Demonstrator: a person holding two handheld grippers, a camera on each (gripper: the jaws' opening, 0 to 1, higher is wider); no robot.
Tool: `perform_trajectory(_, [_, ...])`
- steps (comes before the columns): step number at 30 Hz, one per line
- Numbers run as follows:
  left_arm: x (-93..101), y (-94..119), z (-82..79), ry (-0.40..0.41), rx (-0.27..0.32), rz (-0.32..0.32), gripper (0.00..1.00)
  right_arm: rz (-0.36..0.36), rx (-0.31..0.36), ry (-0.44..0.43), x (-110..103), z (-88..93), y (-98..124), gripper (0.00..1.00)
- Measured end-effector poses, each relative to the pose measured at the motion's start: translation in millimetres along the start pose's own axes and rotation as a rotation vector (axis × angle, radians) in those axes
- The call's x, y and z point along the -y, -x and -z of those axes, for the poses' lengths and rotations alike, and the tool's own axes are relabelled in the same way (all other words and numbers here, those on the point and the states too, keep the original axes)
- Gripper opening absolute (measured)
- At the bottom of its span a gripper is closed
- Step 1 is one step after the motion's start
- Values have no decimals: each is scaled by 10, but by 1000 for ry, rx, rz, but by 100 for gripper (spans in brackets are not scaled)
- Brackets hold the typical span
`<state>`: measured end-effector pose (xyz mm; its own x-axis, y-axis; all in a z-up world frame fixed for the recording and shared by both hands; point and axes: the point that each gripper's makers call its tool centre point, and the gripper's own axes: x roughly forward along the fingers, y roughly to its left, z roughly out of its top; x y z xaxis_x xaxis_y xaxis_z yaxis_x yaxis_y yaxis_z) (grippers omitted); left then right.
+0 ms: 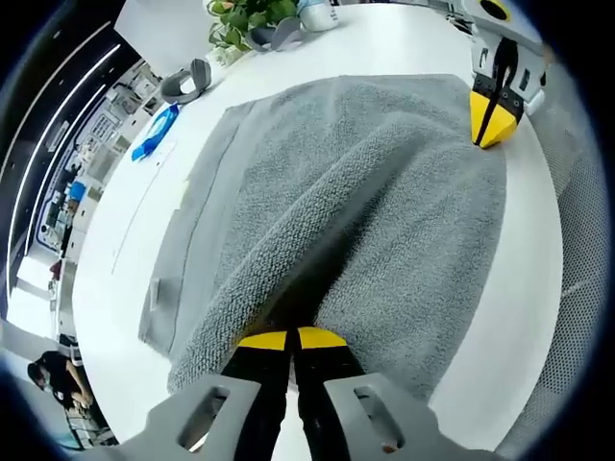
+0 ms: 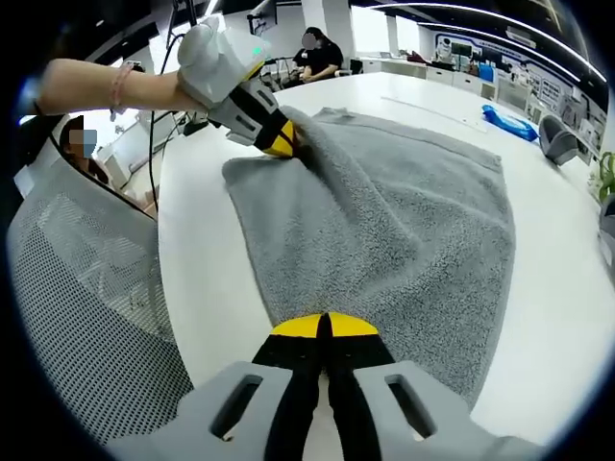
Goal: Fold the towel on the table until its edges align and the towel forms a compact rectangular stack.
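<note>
Towel: a grey terry towel [image 1: 384,192] lies on the white table [image 1: 125,279]. In the left gripper view its near part rises in a raised ridge toward your left gripper, and a flat lower layer shows along its left side. In the right gripper view the towel [image 2: 404,221] spreads away from your right gripper across the tabletop [image 2: 207,288].

Left gripper: your left gripper [image 1: 291,338] has its yellow-tipped jaws pressed together on the towel's near edge, with the cloth bunched up at the tips. In the right gripper view this same gripper [image 2: 284,139] grips a corner of the towel at the far left, held by your hand [image 2: 207,58].

Right gripper: your right gripper [image 2: 324,327] has its jaws closed on the towel's edge closest to it. In the left gripper view it [image 1: 494,120] meets the towel at the far right corner, jaws together.

Surroundings: a blue object [image 1: 154,134] and a green plant [image 1: 245,19] sit on the table beyond the towel. A mesh chair back [image 2: 86,307] stands beside the table.
</note>
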<state>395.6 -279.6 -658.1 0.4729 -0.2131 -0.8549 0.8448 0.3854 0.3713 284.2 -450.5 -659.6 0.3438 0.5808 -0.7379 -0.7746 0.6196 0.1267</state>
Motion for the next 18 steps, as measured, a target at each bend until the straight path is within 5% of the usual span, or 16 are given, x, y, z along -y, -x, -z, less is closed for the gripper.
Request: perform_trajectory(18, [-180, -81, 3, 154, 41, 36, 1, -118, 32, -45, -293, -70, -115, 0])
